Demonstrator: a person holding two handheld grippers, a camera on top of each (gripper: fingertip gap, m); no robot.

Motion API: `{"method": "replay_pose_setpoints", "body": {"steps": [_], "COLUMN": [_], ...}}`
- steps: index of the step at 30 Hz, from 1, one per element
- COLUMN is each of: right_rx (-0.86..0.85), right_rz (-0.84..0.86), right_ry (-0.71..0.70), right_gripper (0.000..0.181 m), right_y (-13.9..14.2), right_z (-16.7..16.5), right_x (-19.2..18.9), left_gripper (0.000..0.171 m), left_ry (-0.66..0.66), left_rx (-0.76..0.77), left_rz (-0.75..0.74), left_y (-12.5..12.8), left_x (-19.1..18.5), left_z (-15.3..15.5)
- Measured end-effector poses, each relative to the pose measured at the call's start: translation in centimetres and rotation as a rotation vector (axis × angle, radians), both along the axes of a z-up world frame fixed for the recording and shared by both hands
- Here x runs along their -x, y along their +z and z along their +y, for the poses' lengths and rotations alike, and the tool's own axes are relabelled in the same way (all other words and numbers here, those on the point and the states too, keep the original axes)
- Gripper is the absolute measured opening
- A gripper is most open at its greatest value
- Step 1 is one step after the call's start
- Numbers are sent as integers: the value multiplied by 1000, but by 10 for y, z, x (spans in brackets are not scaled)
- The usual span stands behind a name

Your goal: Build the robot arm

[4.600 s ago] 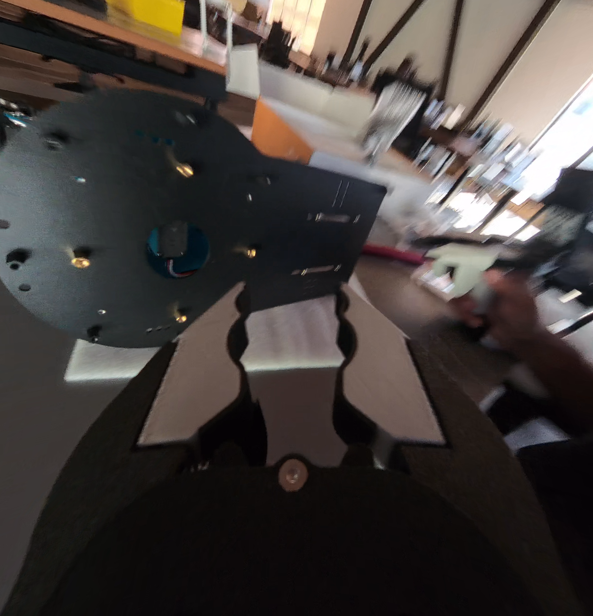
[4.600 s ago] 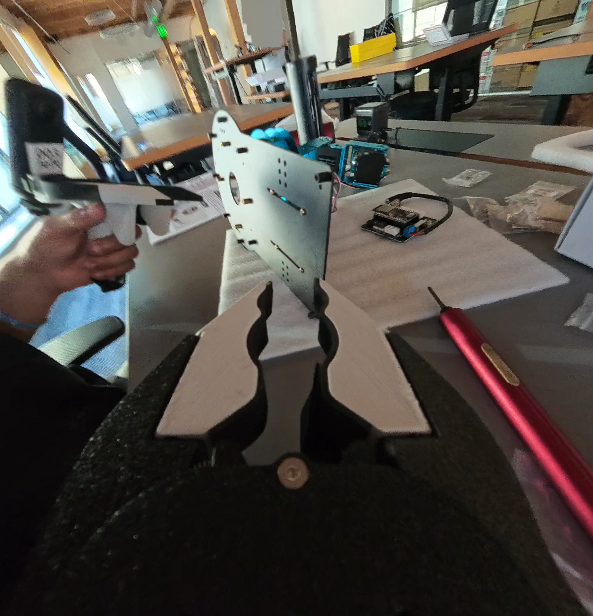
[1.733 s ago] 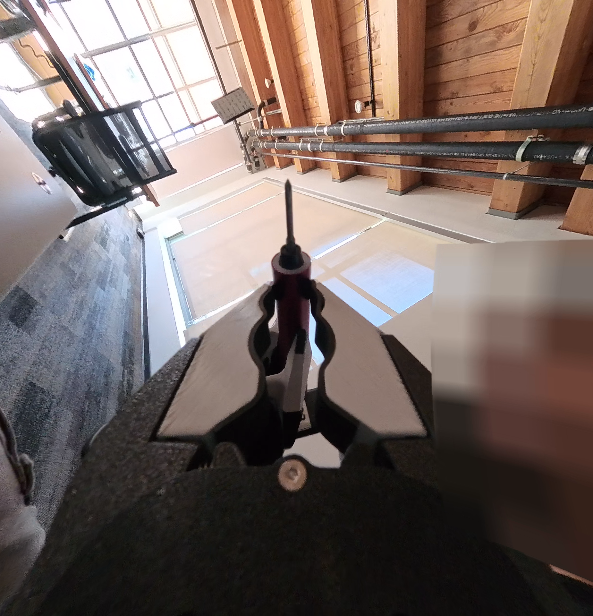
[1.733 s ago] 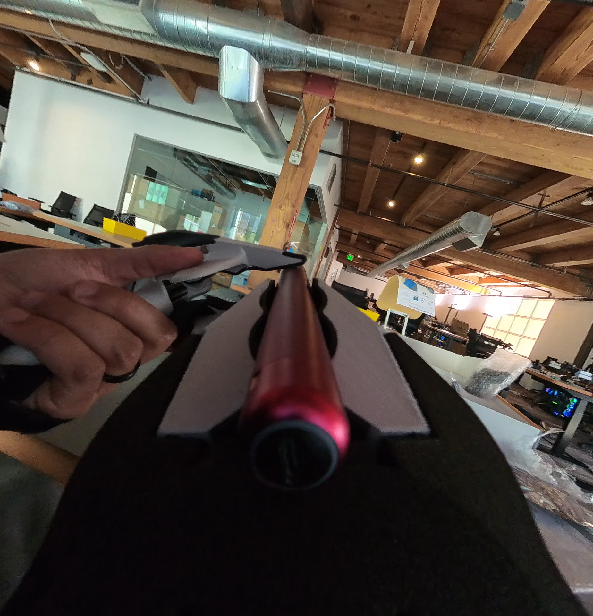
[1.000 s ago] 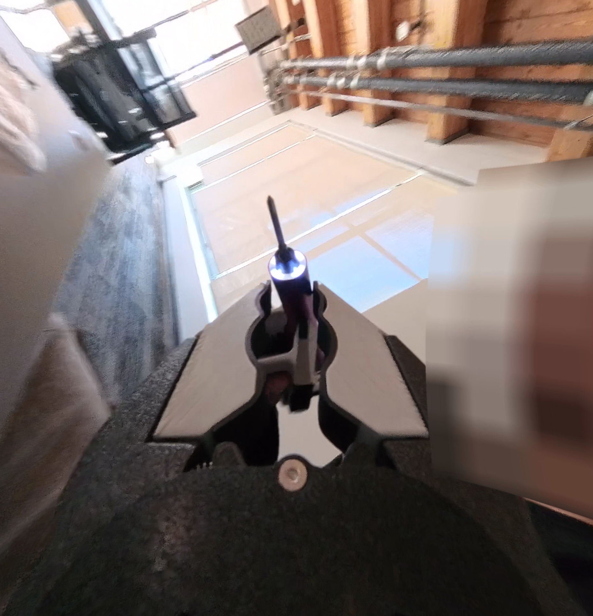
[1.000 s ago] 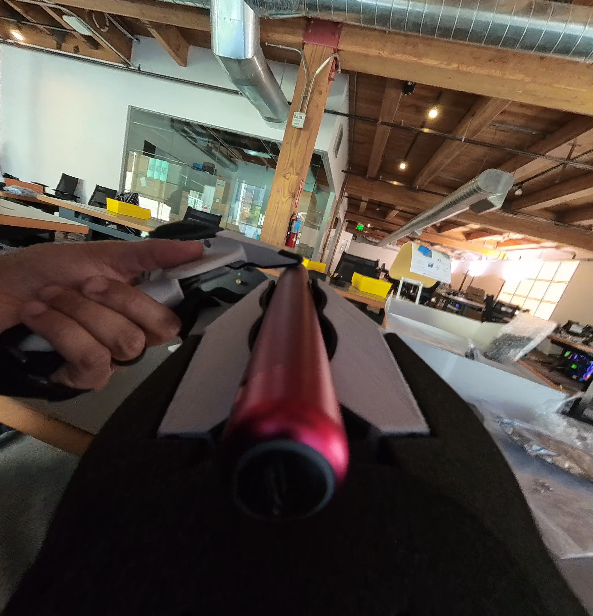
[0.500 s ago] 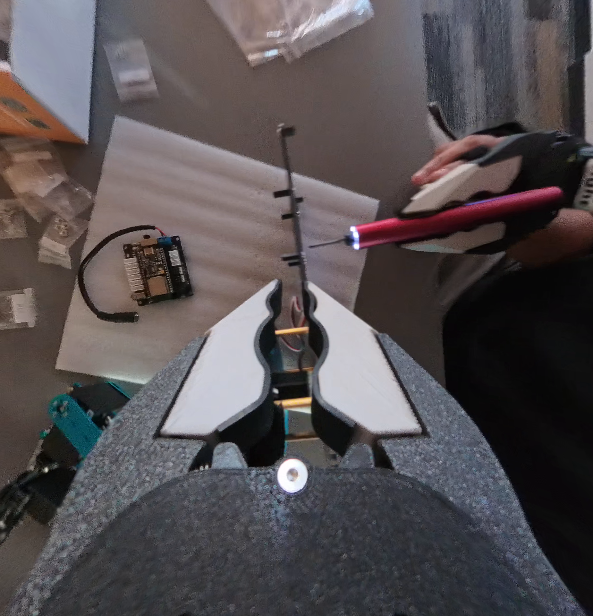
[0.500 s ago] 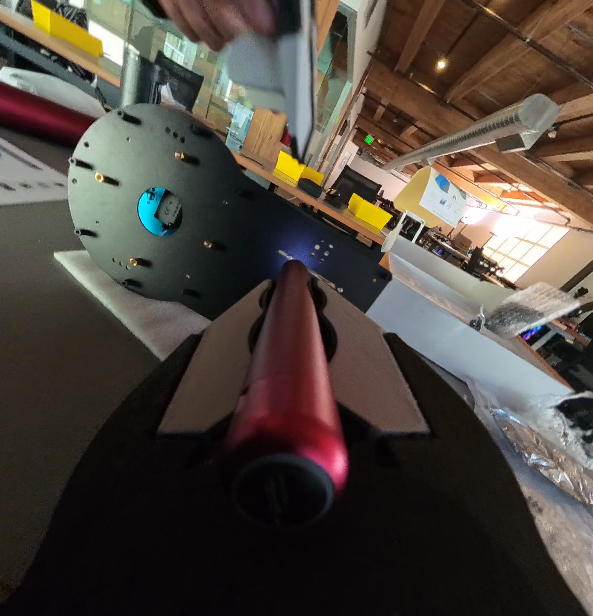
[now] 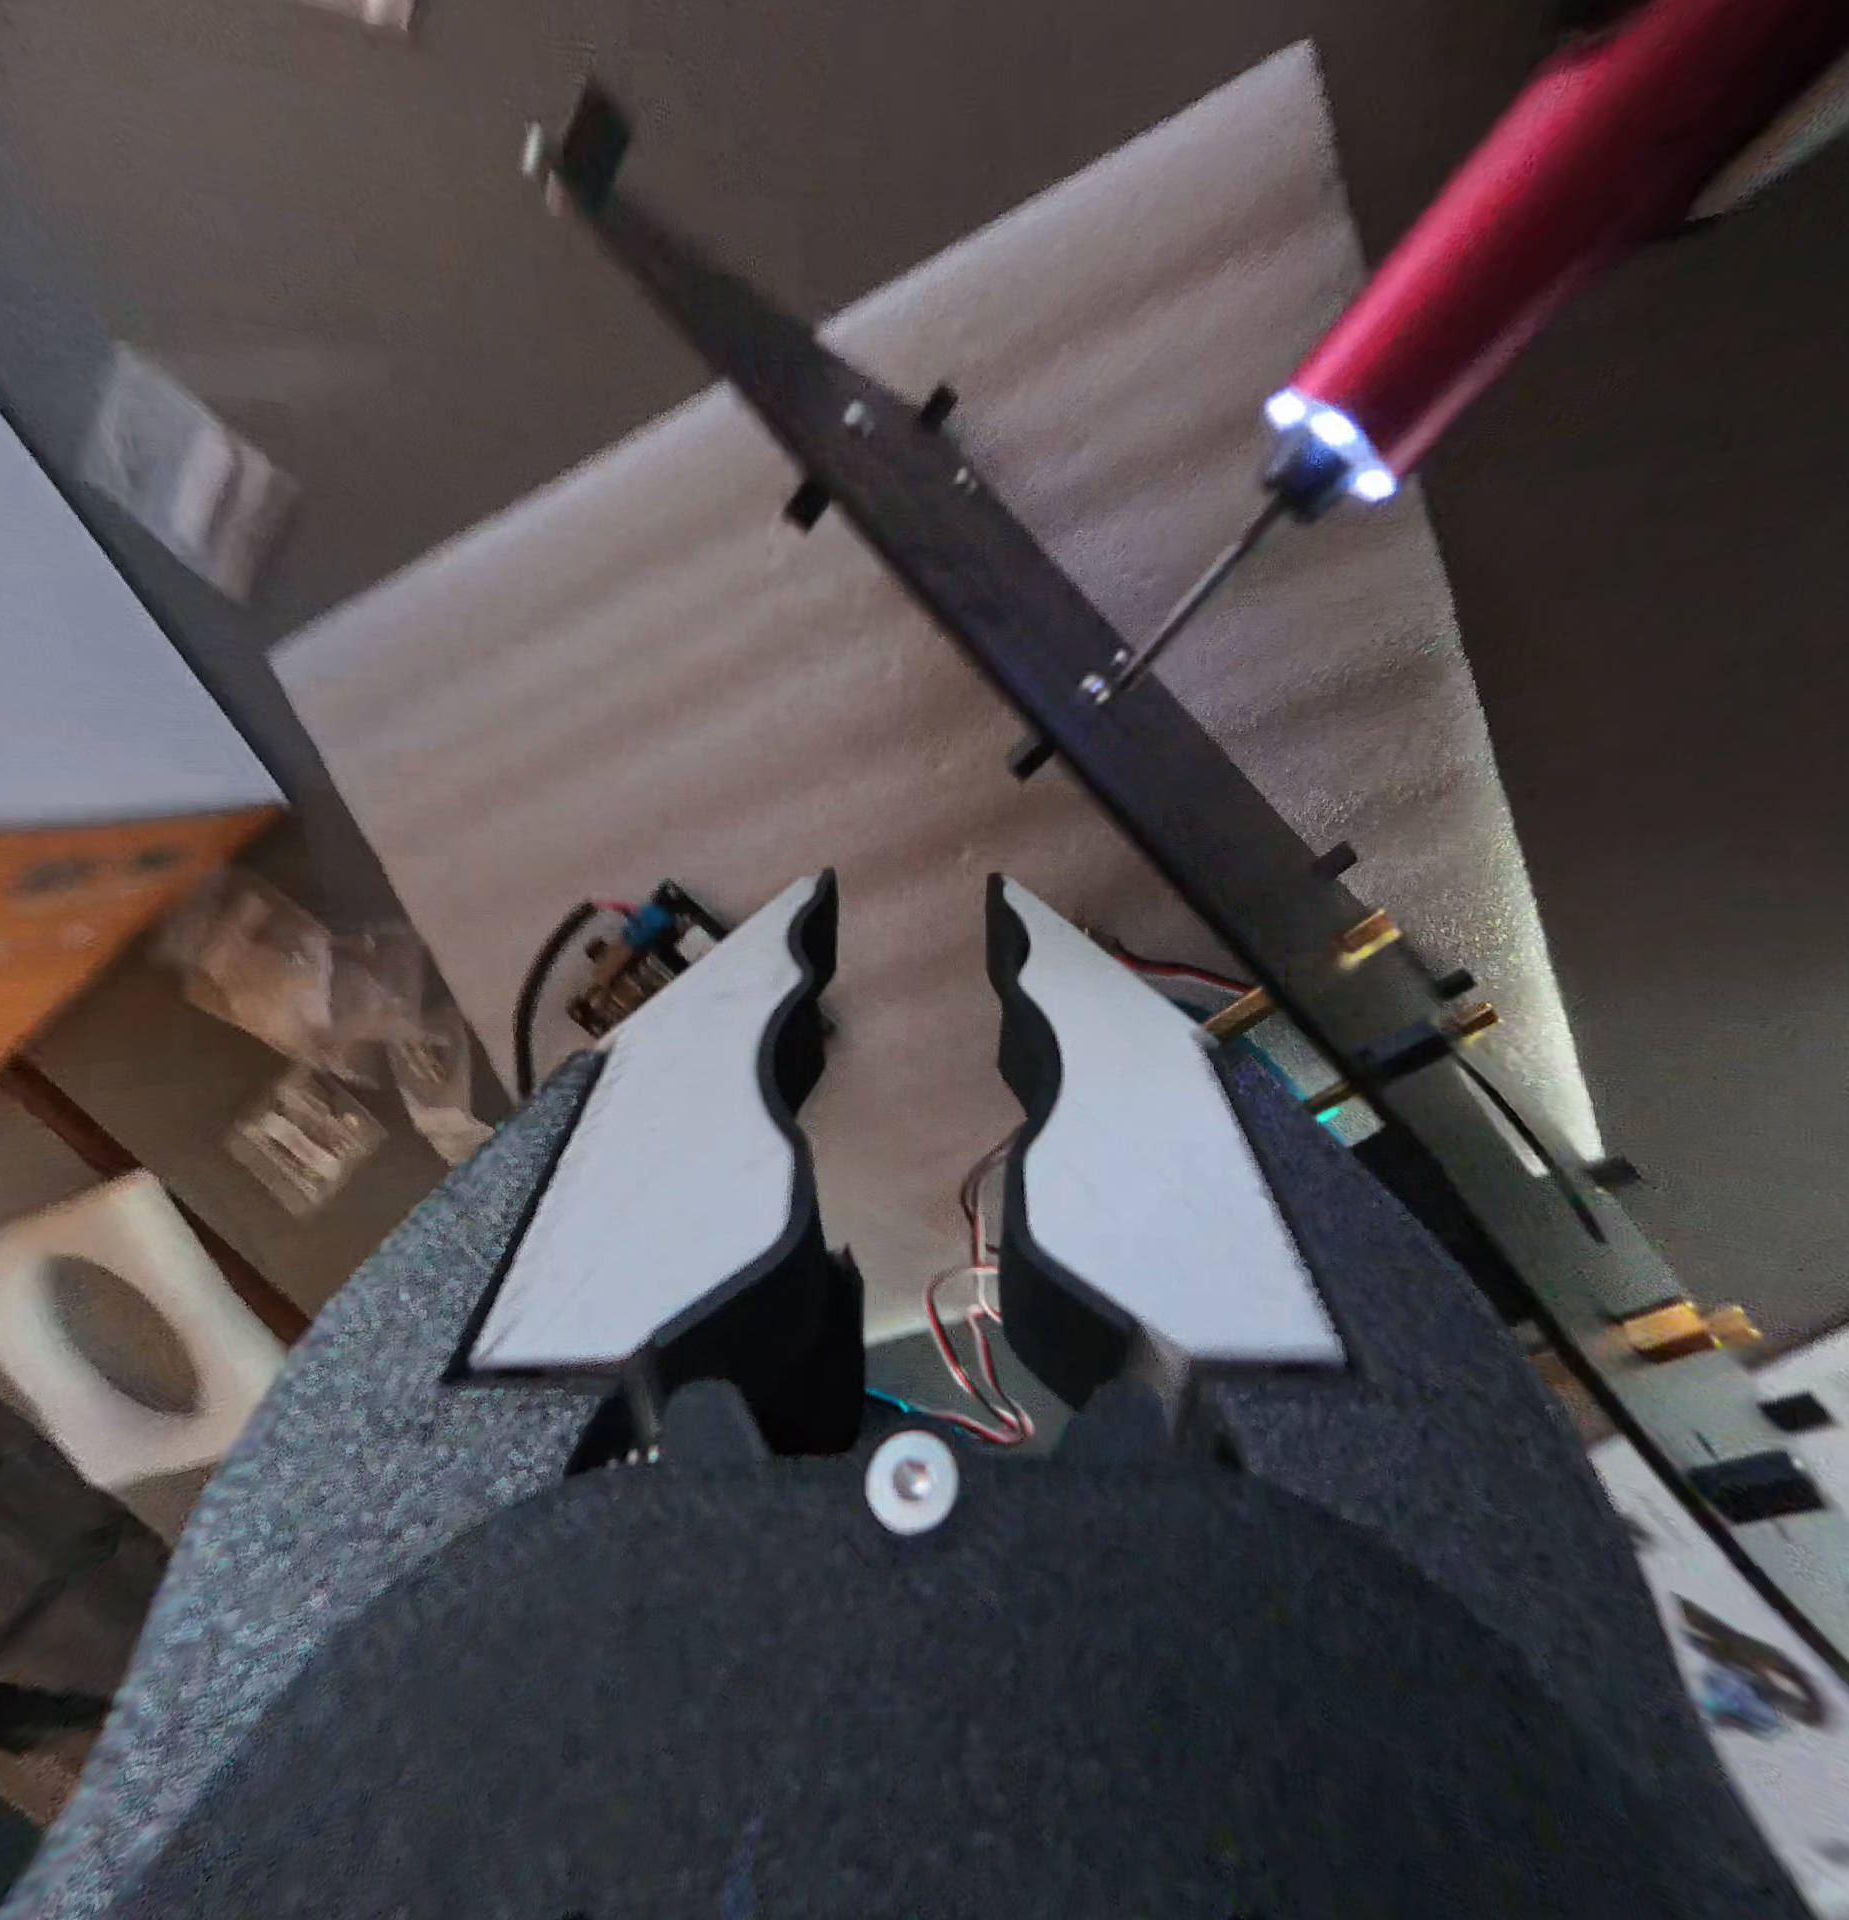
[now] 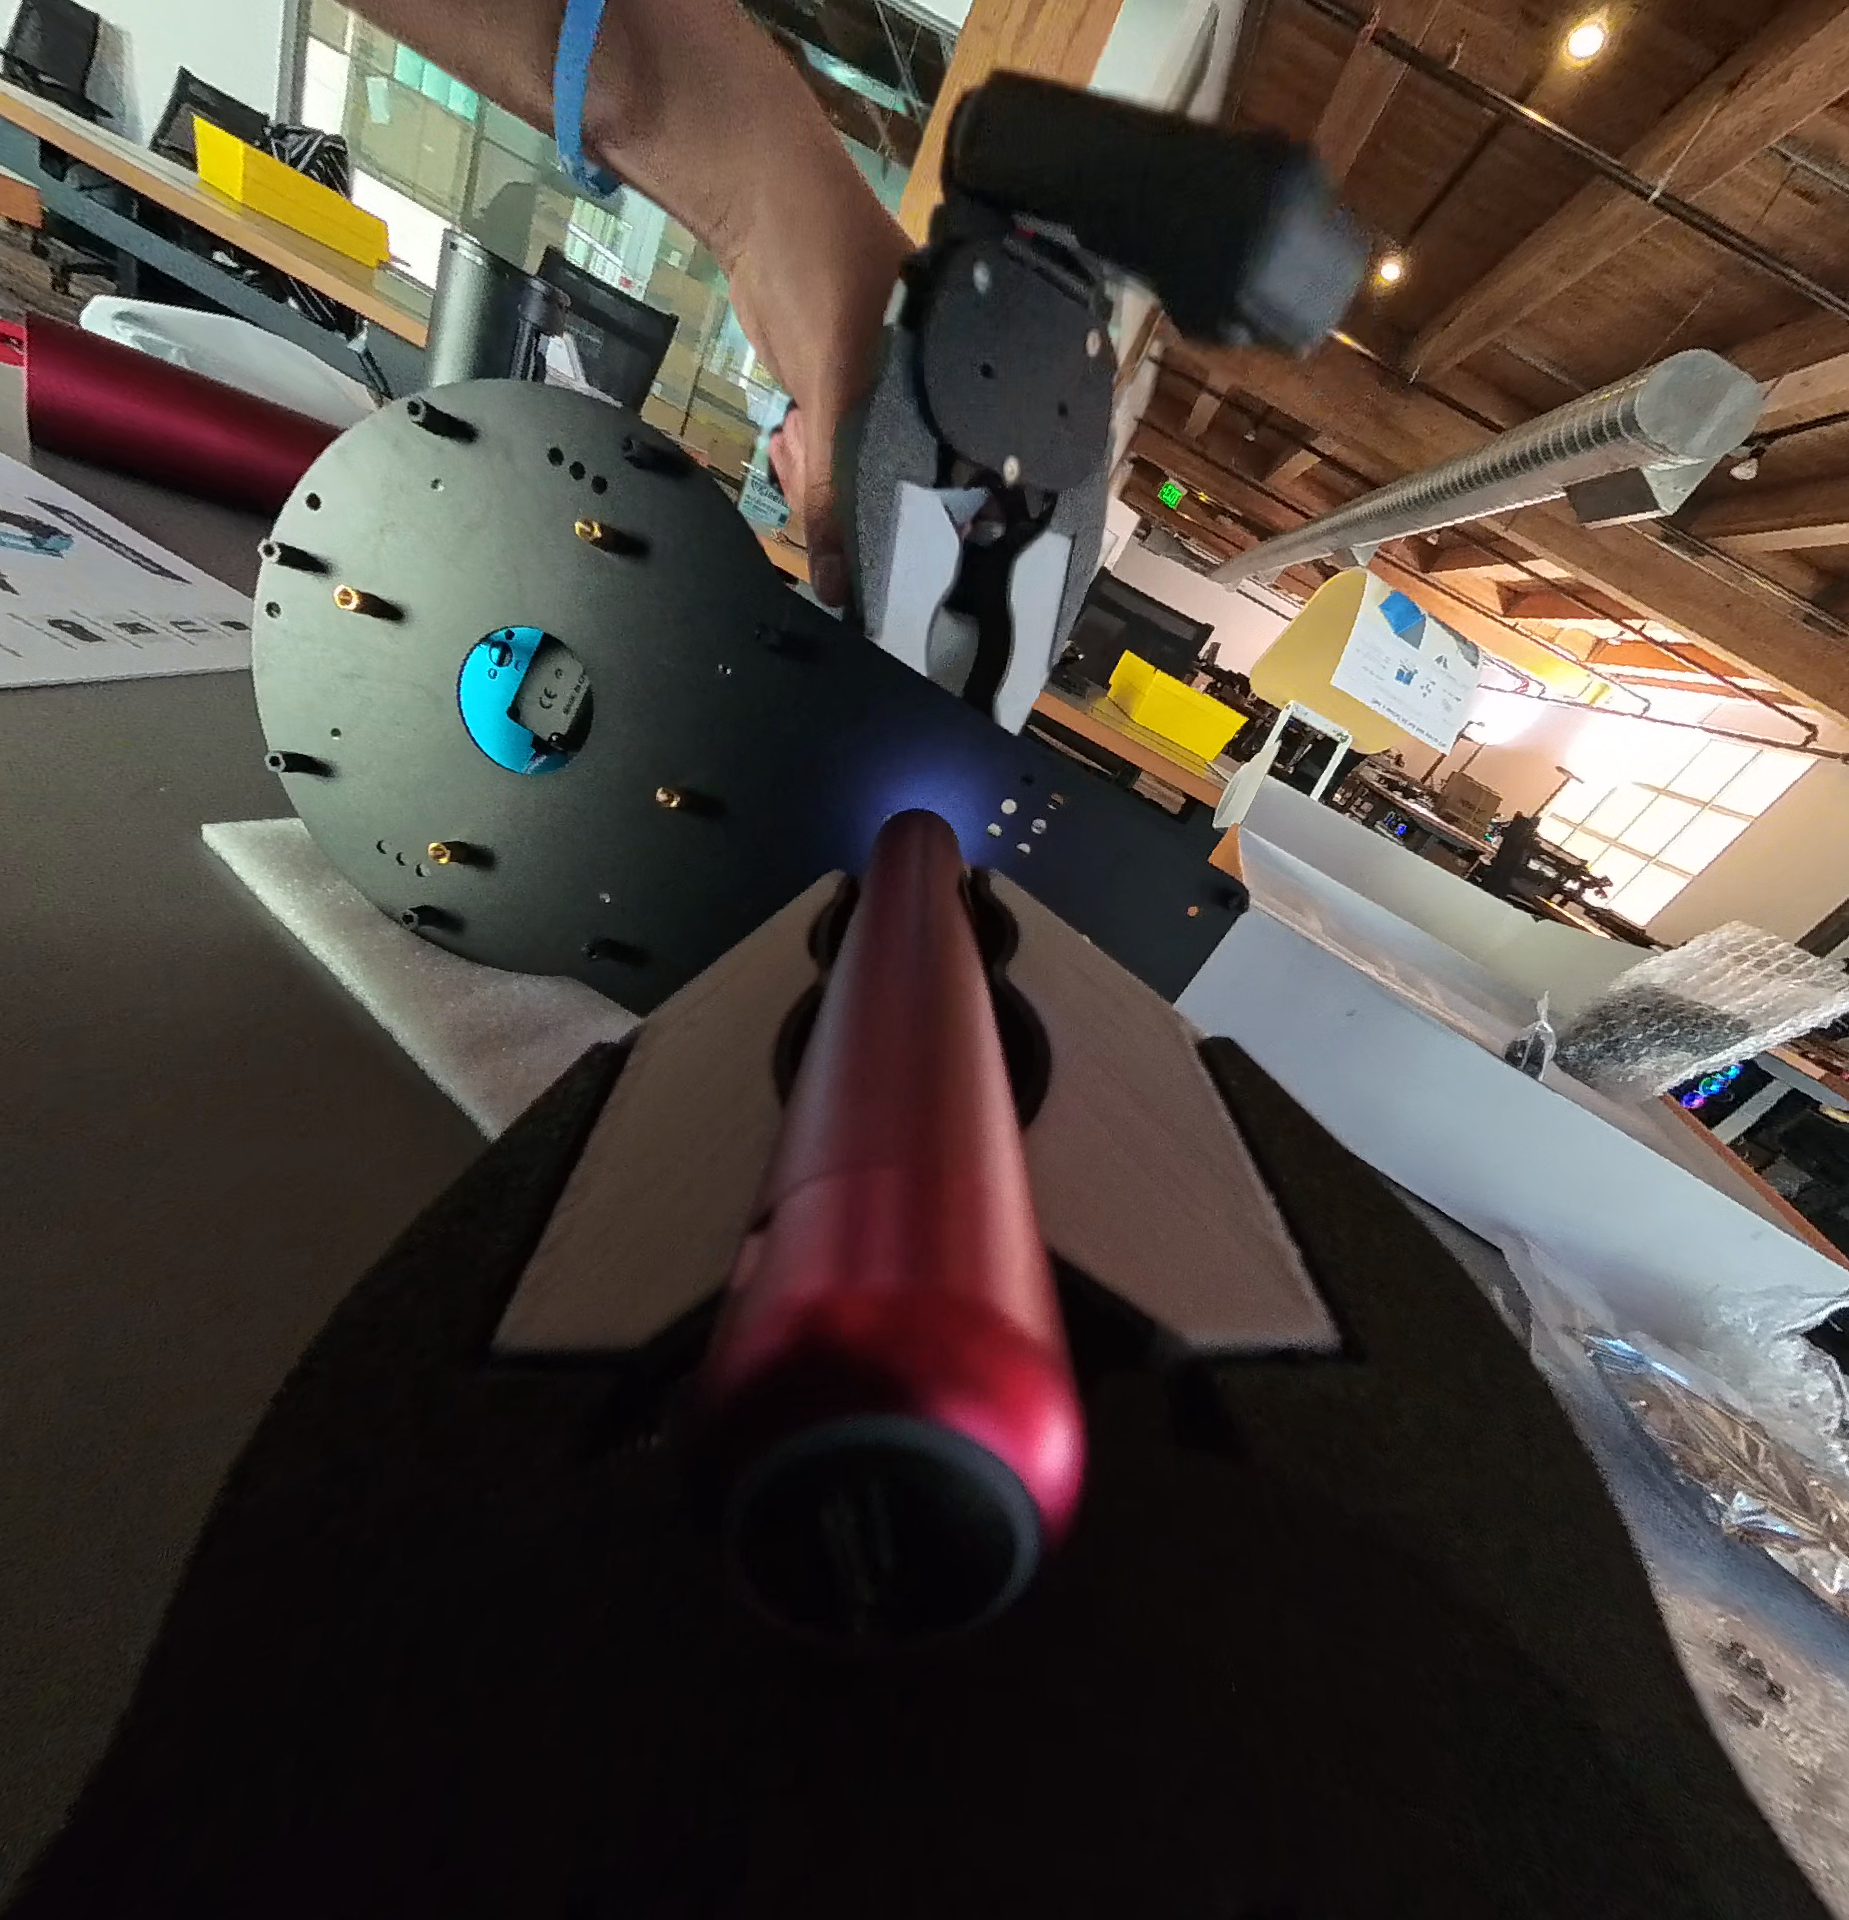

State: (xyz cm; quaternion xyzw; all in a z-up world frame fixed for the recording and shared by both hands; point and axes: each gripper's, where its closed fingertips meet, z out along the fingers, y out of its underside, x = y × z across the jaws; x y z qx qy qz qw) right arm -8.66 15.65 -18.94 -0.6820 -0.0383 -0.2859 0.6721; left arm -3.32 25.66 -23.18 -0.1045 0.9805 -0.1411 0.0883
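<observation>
A black metal plate (image 10: 691, 727) with brass standoffs and a blue hub stands on edge on a white foam sheet (image 10: 380, 935). In the left wrist view it shows edge-on as a diagonal bar (image 9: 899, 468). My right gripper (image 10: 909, 883) is shut on a red screwdriver (image 10: 899, 1195). The screwdriver's lit tip (image 9: 1325, 447) has its bit against a screw on the plate's face. My left gripper (image 9: 909, 883) is open and empty, just left of the plate's upper edge. It shows above the plate in the right wrist view (image 10: 987, 665), held by a hand.
A small circuit board (image 9: 629, 966) with a black cable lies on the foam sheet (image 9: 691, 675). An orange-and-white box (image 9: 68, 904), plastic bags (image 9: 307, 1039) and a white foam block (image 9: 99, 1340) sit at the left. A white box (image 10: 1419, 1039), bubble wrap (image 10: 1678, 1008) and a red cylinder (image 10: 161, 416) surround the plate. My hands' fingertips stand some 12 cm from each other. My left gripper's tips are some 40 cm from the white foam block (image 9: 99, 1340).
My left gripper has opened and come off the plate's edge, now beside it. The screwdriver has moved in until its bit meets the plate. Earlier the grippers were raised toward the ceiling.
</observation>
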Motion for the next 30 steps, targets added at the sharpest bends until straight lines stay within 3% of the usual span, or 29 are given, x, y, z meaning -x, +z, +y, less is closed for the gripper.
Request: {"method": "replay_pose_setpoints", "body": {"steps": [3, 7, 13, 30], "right_rx": [1, 15, -3, -1], "right_rz": [4, 3, 8, 14], "right_ry": [3, 2, -1, -7], "right_gripper": [21, 21, 21, 21], "right_y": [-1, -4, -2, -3], "right_z": [0, 3, 0, 0], "right_x": [-1, -1, -2, -5], "left_gripper": [26, 19, 20, 0], "left_ry": [-119, -197, -247, -357], "left_rx": [16, 24, -62, 8], "left_rz": [-91, -103, -109, -207], "left_y": [6, 6, -8, -6], "left_x": [3, 8, 1, 1], "left_z": [-11, -16, -3, -25]}}
